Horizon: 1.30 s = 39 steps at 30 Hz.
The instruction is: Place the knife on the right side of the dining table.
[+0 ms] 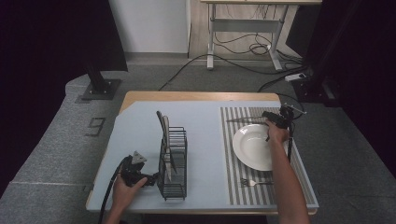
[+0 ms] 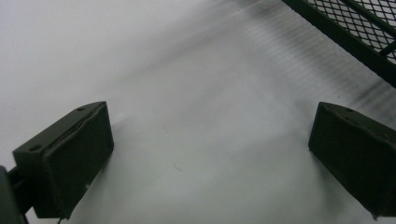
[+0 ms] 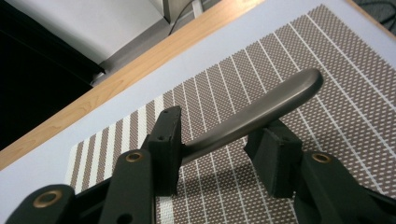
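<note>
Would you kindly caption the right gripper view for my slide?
Right tool gripping a metal handle above the striped placemat.

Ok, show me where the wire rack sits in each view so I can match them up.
High view: the wire rack stands mid-table, left of the plate.
Left gripper view: its mesh corner cuts across the top right.
Right gripper view: looks at the striped mat instead.
Shared landmark: the pale blue table cover, under everything in all three.
</note>
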Each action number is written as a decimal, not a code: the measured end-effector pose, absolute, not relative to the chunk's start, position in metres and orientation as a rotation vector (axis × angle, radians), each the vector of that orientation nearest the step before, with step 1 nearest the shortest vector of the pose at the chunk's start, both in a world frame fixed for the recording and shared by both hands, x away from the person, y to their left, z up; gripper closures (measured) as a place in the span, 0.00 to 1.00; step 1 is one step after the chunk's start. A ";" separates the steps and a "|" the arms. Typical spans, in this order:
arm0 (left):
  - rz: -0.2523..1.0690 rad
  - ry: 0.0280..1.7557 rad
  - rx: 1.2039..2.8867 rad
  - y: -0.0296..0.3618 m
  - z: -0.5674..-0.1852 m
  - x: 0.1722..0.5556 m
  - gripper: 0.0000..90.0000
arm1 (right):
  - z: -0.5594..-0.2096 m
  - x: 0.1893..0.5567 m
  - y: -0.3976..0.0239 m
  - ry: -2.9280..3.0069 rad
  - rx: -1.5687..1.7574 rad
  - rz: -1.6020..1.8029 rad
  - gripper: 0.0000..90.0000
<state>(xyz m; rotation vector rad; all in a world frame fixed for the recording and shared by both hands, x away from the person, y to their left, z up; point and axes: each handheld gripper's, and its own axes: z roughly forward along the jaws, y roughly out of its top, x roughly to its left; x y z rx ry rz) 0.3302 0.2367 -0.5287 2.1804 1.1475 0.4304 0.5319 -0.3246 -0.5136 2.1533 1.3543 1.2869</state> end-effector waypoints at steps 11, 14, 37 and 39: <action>0.429 1.148 2.181 0.237 -0.529 0.330 0.00 | -0.516 0.534 -0.333 1.321 2.242 1.262 0.65; 0.429 1.148 2.181 0.237 -0.529 0.330 0.00 | -0.515 0.534 -0.341 1.306 2.292 1.270 0.64; 0.429 1.148 2.181 0.237 -0.529 0.330 0.00 | -0.494 0.583 -0.285 1.917 1.875 0.923 0.56; 0.428 1.148 2.181 0.237 -0.529 0.330 0.00 | -0.497 0.589 -0.281 1.951 1.874 0.874 0.55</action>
